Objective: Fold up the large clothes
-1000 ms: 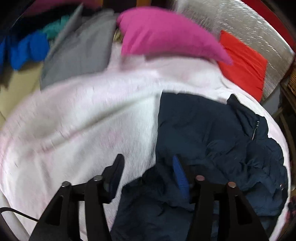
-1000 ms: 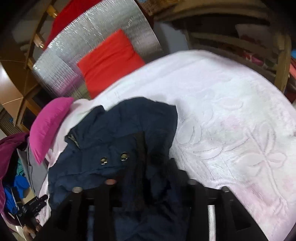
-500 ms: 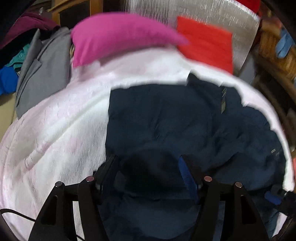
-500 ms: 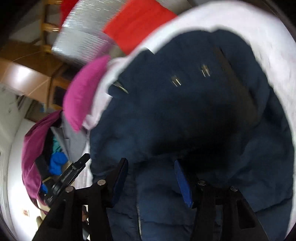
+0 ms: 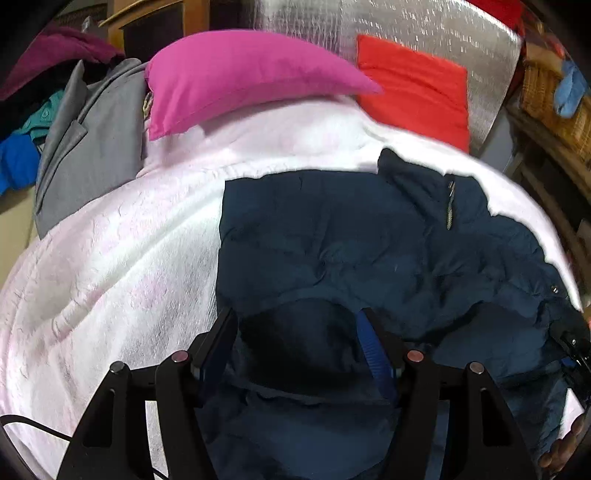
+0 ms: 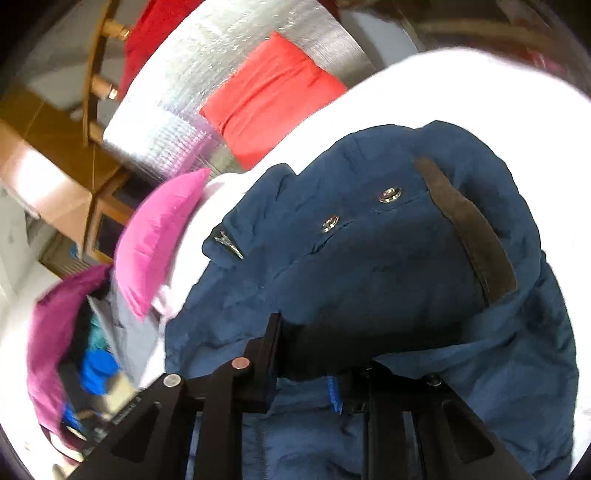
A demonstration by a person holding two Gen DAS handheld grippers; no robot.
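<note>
A navy padded jacket lies rumpled on a white and pink blanket. My left gripper hangs over its near edge, open, its fingers straddling a dark hump of the fabric. In the right wrist view the jacket shows two snap buttons and a dark strip. My right gripper is closing on a fold of it. Cloth fills the narrow gap and drapes over the right finger, hiding its tip.
A pink pillow, a red cushion and a silver foil mat lie at the far end of the bed. A grey garment and other clothes are piled at the left. A hand shows at the lower right edge.
My left gripper slid from the blanket onto the jacket. My right gripper came in close over the jacket, and its jaws narrowed from wide apart onto a fold.
</note>
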